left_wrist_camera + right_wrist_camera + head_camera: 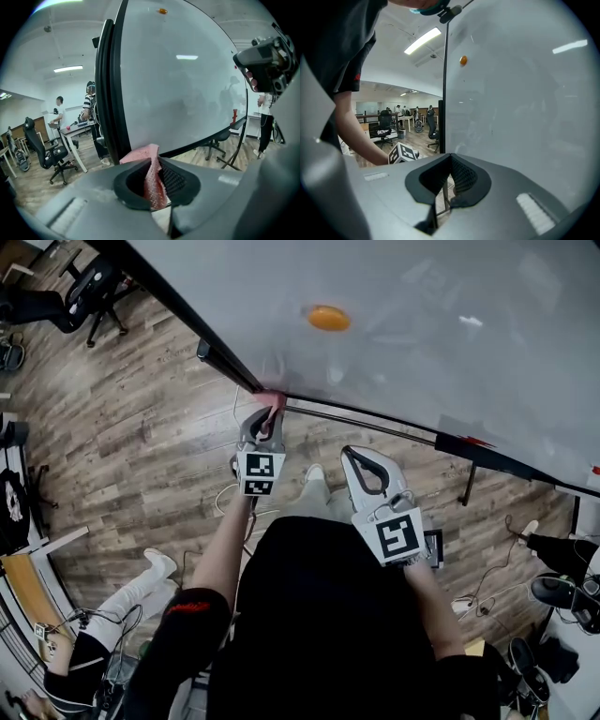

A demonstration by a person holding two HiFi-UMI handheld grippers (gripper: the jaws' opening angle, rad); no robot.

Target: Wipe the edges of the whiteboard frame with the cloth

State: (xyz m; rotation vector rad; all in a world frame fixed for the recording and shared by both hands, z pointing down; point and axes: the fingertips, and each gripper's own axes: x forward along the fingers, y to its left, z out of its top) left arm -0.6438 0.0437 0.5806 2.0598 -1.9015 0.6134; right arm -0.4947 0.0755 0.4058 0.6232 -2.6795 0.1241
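Two jaws of the left gripper (155, 164) clamp a pink cloth (151, 180). The cloth's free upper end bunches against the bottom corner of the whiteboard frame (108, 93), where the dark side edge meets the lower rail. Just beside it, the right gripper (364, 463) hangs near the lower rail without touching it, its jaws together and nothing between them. An orange magnet (328, 318) sits higher on the white surface.
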